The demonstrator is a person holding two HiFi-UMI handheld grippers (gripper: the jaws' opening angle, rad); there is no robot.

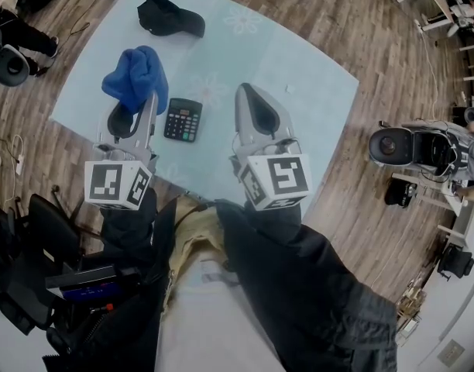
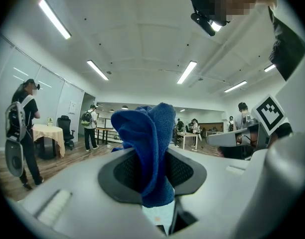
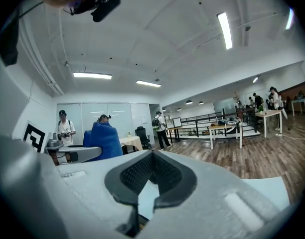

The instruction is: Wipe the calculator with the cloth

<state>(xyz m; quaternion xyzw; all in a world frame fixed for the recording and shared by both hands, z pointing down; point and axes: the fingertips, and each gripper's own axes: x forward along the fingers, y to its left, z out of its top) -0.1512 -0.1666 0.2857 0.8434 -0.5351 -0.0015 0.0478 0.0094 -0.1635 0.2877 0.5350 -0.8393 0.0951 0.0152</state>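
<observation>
— What does your left side have?

— My left gripper (image 2: pixel 155 185) is clamped on the cloth (image 2: pixel 145 143). The blue fabric is pinched between the dark pads (image 2: pixel 185 171) and bunches up in a thick fold above them. In the head view the cloth (image 1: pixel 136 76) billows out past the jaw tips, over the table (image 1: pixel 299 76).

— And the right?

— My right gripper (image 3: pixel 151 169) is closed with nothing in it. The pad tips meet, and through the narrow slit below them I see only pale tabletop. From its own view I can also make out the cloth (image 3: pixel 102 139) off to the left, held up by the other gripper.

— Where's the calculator?

— The calculator (image 1: pixel 183 120) lies flat on the table, keys up, between the two grippers (image 1: pixel 249 91) and nearer the left one (image 1: pixel 142 101). It sits just beside the left jaws, on their right, and below the cloth in the head view. I see a gap between cloth and calculator there, and I cannot tell how high the cloth hangs above the tabletop.

— Anything else around?

— A black cap (image 1: pixel 171 16) lies at the far edge of the table, well apart from the calculator. The marker cubes (image 1: pixel 117 184) face my head camera, one on each gripper. Beyond the table is wood floor, and both gripper views show people standing in the room behind.
</observation>
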